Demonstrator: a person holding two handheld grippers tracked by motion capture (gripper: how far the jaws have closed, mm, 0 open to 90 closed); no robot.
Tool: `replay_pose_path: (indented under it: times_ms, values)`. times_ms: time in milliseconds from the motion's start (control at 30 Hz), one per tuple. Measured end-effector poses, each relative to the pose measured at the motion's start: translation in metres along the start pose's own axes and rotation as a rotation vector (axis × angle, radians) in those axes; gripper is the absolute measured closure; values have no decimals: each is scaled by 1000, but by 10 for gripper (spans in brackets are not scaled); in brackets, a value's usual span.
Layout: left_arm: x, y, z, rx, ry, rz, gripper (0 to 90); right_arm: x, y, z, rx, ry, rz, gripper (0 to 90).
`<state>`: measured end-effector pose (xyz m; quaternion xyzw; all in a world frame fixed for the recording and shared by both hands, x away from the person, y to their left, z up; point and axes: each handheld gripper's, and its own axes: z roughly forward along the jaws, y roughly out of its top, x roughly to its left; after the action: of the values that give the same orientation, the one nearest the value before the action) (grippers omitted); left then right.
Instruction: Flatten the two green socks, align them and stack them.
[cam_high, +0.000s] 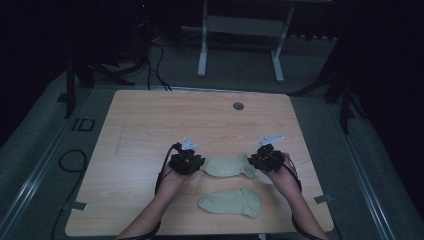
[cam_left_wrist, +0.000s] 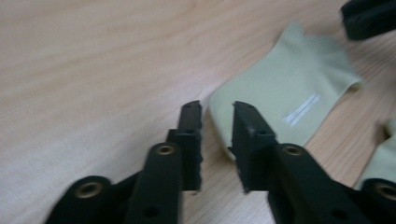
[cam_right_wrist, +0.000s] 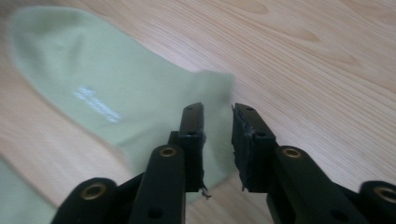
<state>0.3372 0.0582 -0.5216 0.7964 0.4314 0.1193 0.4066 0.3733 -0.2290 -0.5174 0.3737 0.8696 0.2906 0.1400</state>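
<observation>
The upper sock (cam_high: 229, 166) lies flat on the bench (cam_high: 150, 130), stretched between the two grippers. It is pale green, with a small white print on its side. One end of it lies just in front of the jaws of the left gripper (cam_high: 200, 163), and in the left gripper view (cam_left_wrist: 217, 140) the rounded edge of the sock (cam_left_wrist: 285, 100) sits under the gap between the jaws. These jaws stand a little apart, with a narrow gap, and they do not press on the cloth; nothing is held.

The other end of the sock lies under the jaws of the right gripper (cam_high: 254, 161). In the right gripper view (cam_right_wrist: 218, 144) the sock (cam_right_wrist: 93, 88) spreads to the left of the jaws, and its edge passes below the gap. These jaws also stand slightly open and hold nothing.

A second sock (cam_high: 231, 202) of the same colour lies flat on the bench, nearer to the person, apart from the first one and behind both pairs of jaws. A small grey round cap (cam_high: 238, 106) sits in the bench far ahead of the jaws.
</observation>
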Motion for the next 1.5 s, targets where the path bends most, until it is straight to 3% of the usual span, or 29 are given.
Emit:
replay_pose_path:
  times_ms: [133, 200, 433, 567, 833, 1000, 1133, 1367, 1500]
  values:
    - [-14, 3, 13, 50, -35, 42, 860, 13, 5, 8, 10, 24, -18, 830]
    - [-17, 1, 23, 78, -41, 39, 878, 17, 5, 13, 22, 33, -28, 834]
    - [-9, -10, 46, 148, -8, 33, 892, 23, -6, 27, 66, 40, -41, 819]
    - [-7, -12, 46, 143, -7, 32, 892, 21, -12, 24, 60, 41, -29, 803]
    - [-4, -13, 44, 139, -5, 28, 893, 22, -20, 19, 55, 19, -50, 766]
    - [-2, -17, 39, 137, 0, 21, 893, 15, -26, 15, 45, 29, -19, 763]
    - [0, -19, 37, 135, -2, 10, 893, 10, -30, 13, 39, 23, 3, 839]
    - [3, -20, 34, 141, 10, 11, 893, 13, -26, 16, 35, 24, 1, 835]
    - [8, -22, 32, 130, 15, -11, 891, 14, -19, 23, 25, 20, 8, 822]
